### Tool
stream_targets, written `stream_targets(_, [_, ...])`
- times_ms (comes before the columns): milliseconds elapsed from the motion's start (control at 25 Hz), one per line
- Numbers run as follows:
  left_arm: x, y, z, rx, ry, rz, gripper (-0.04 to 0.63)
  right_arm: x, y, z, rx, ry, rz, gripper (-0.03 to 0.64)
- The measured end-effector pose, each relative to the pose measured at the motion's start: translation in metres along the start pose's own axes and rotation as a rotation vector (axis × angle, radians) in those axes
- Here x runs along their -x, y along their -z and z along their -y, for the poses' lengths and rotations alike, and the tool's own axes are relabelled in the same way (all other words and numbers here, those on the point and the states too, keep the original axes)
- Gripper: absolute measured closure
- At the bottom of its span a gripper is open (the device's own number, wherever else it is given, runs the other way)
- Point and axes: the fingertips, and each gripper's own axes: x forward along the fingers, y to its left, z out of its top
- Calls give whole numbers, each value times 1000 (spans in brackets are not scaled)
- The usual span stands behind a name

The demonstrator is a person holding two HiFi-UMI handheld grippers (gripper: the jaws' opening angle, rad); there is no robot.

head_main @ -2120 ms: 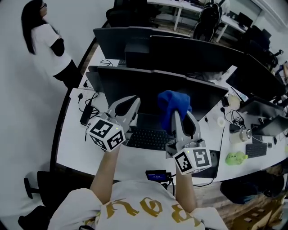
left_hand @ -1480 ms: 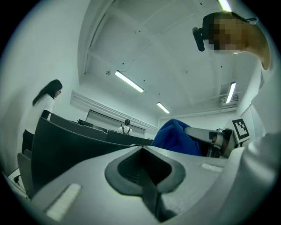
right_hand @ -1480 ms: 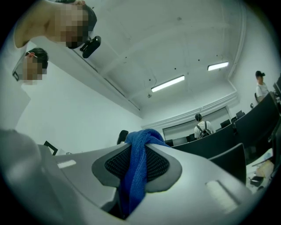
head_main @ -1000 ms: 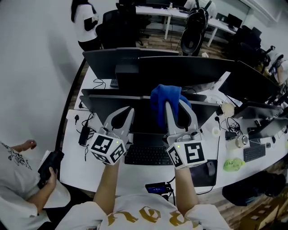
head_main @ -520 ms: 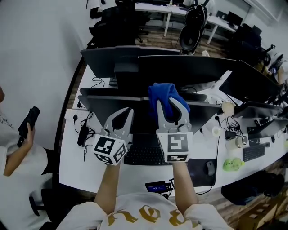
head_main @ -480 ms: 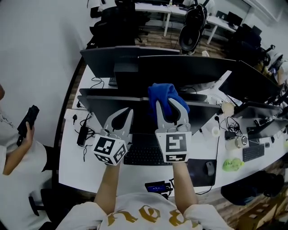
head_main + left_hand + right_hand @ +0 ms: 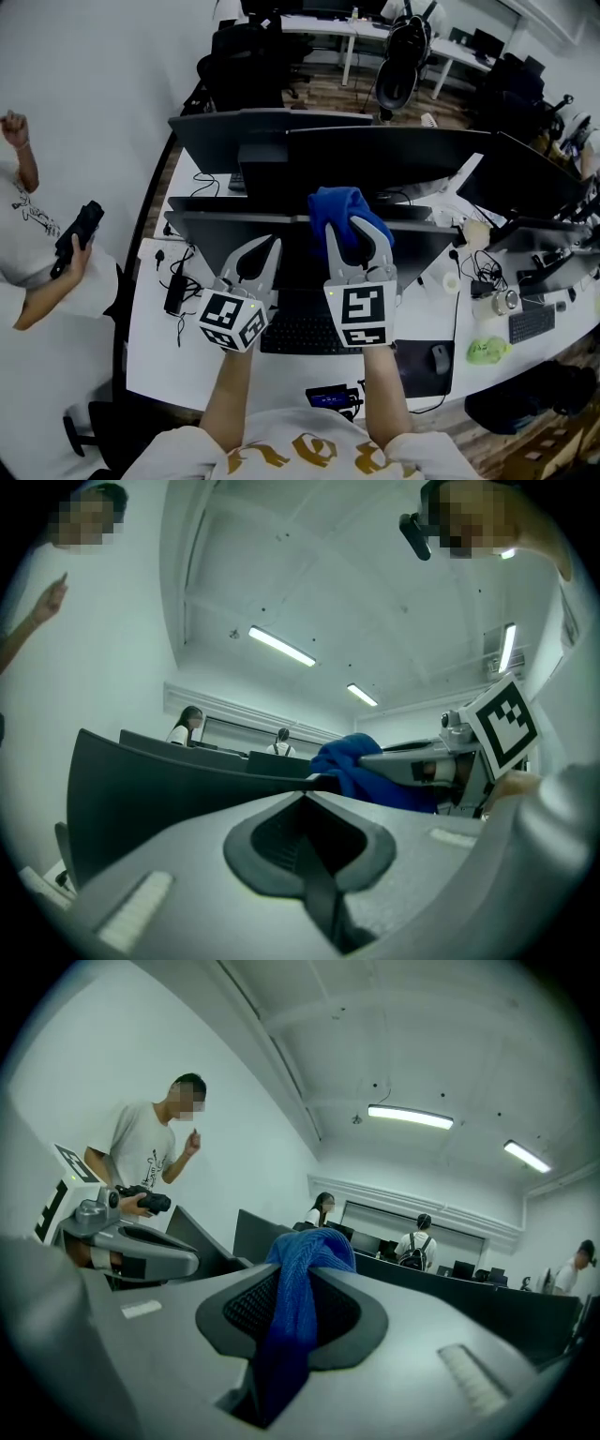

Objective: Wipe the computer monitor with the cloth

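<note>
Seen from above, the right hand-held gripper [image 7: 356,230] has carried the blue cloth [image 7: 339,208] up and a little leftwards over the last couple of seconds. The bundle now sits at the top edge of the nearest monitor [image 7: 220,234] rather than lower against its dark face. I take that as a stroke reaching the upper rim, with most of the screen's width left to cover, though I can't quite tell whether the cloth presses on the glass or only rides its edge. The left hand-held gripper [image 7: 260,251] hangs just beside it over the keyboard [image 7: 298,335] on the white surface [image 7: 155,342], and a bystander [image 7: 33,253] stands off to the left. In the left gripper view its jaws meet with nothing between them, and the cloth [image 7: 349,759] shows just beyond to the right, above the monitor's rim [image 7: 150,775]. In the right gripper view the jaws are clamped on the cloth [image 7: 298,1283], which runs down the slot and bunches out past the tips.
</note>
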Motion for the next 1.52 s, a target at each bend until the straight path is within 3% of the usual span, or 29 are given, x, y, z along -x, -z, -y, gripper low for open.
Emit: stream_targets(1520, [-39, 20, 68, -21, 71, -46, 595, 37, 42, 80, -15, 86, -14, 509])
